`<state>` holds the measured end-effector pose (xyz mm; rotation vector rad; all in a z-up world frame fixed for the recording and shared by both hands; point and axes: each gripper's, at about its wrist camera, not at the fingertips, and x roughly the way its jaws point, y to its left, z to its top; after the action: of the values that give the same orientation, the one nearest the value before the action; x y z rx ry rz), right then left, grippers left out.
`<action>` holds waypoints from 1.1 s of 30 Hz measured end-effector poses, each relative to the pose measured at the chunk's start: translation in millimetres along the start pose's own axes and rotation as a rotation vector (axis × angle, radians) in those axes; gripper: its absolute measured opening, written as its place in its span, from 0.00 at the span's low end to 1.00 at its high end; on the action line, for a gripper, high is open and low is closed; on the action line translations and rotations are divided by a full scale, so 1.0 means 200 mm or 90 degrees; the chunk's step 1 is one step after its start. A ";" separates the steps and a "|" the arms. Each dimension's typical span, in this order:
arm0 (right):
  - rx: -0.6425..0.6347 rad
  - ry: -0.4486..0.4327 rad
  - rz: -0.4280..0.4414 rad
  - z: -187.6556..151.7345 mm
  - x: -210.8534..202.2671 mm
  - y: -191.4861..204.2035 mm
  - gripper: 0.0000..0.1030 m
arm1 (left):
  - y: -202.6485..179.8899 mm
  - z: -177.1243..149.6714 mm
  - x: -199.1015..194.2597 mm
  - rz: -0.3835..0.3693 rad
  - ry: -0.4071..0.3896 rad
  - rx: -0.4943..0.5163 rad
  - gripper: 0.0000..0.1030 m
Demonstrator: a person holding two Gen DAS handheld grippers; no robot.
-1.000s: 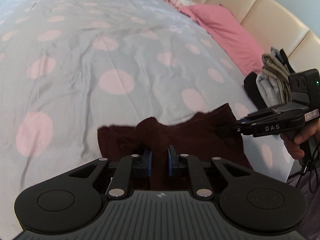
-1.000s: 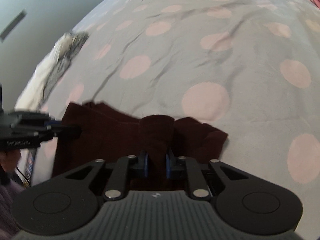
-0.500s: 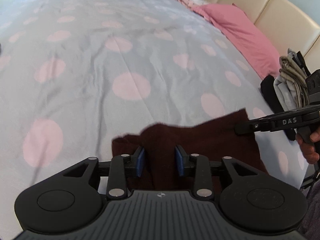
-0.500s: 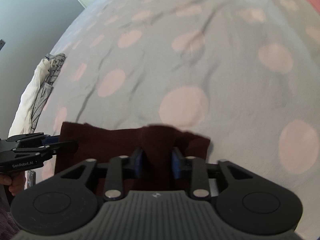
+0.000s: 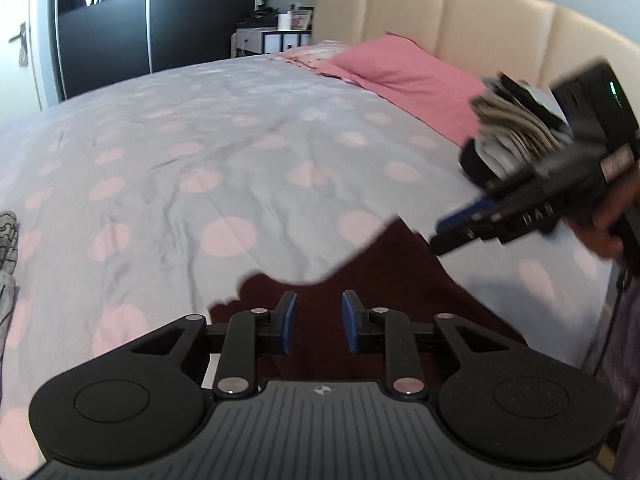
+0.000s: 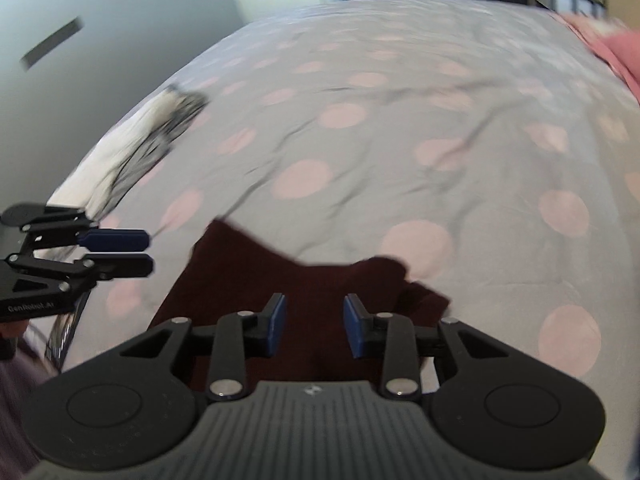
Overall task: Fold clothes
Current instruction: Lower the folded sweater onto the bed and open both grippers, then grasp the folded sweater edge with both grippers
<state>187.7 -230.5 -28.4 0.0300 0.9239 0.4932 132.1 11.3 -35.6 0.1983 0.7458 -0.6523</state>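
A dark maroon garment lies flat at the near edge of the bed; it also shows in the right wrist view. My left gripper is open and empty, raised above the garment's left part. My right gripper is open and empty above the garment's right part. The right gripper also shows in the left wrist view, held off the garment's right corner. The left gripper shows in the right wrist view, left of the garment.
The bed has a grey cover with pink dots. A pink pillow and a cream headboard are at the far right. A stack of folded clothes sits by the right edge. A white and grey garment lies at the left edge.
Both grippers opened and let go of the maroon garment, then lifted and pulled back from it. The garment now lies flat on the bed.
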 end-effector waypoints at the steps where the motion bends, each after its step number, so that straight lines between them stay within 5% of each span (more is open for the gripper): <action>1: -0.012 0.002 -0.001 -0.03 -0.01 0.03 0.35 | -0.03 -0.05 -0.01 0.004 0.001 -0.006 0.21; 9: -0.021 -0.010 -0.015 -0.34 -0.06 0.22 0.33 | -0.23 -0.26 -0.09 0.037 0.002 -0.032 0.18; 15: -0.020 0.006 -0.057 -0.54 -0.04 0.24 0.29 | -0.19 -0.35 -0.02 0.074 0.071 -0.039 0.16; 19: 0.020 0.033 -0.076 -0.60 0.02 0.12 0.13 | -0.10 -0.42 0.05 0.058 0.096 -0.080 0.16; 26: 0.009 0.041 -0.076 -0.59 0.03 0.12 0.12 | -0.04 -0.40 0.02 0.044 0.093 -0.119 0.22; 29: 0.012 0.038 -0.063 -0.55 -0.02 0.13 0.26 | -0.03 -0.37 -0.01 0.052 0.076 -0.128 0.25; 30: 0.016 0.028 -0.059 -0.54 -0.05 0.13 0.40 | -0.02 -0.35 -0.02 0.055 0.070 -0.131 0.30; 33: 0.032 0.002 -0.064 -0.51 -0.09 0.10 0.45 | 0.01 -0.32 -0.04 0.061 0.049 -0.156 0.49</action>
<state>92.5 -238.4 -72.8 0.0275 0.9363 0.3773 93.5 41.1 -77.1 0.0336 0.8784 -0.4600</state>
